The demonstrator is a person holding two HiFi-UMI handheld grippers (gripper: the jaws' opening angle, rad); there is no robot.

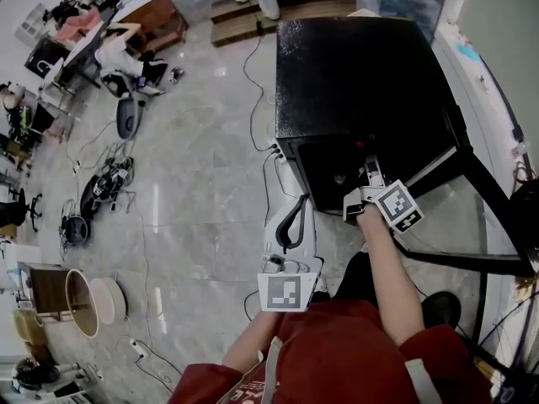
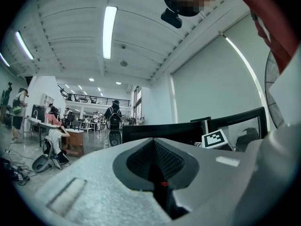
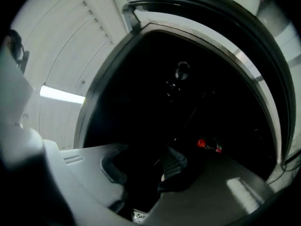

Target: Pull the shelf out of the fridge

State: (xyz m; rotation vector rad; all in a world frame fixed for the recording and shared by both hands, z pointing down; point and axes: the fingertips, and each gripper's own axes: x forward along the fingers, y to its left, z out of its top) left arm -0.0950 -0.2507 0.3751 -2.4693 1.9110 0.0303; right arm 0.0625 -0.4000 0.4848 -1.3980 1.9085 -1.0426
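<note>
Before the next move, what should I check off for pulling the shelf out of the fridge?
1. Fridge door swung open: ok.
2. Right gripper at the opening of the fridge: ok.
3. Right gripper's jaws apart with nothing between them: ok.
4. Shelf located ahead of the right gripper: cannot tell, the interior is too dark.
5. Left gripper held back from the fridge, jaws together and empty: ok.

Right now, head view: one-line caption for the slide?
Right gripper, jaws apart, at the mouth of the open black fridge; left gripper held shut beside it.
</note>
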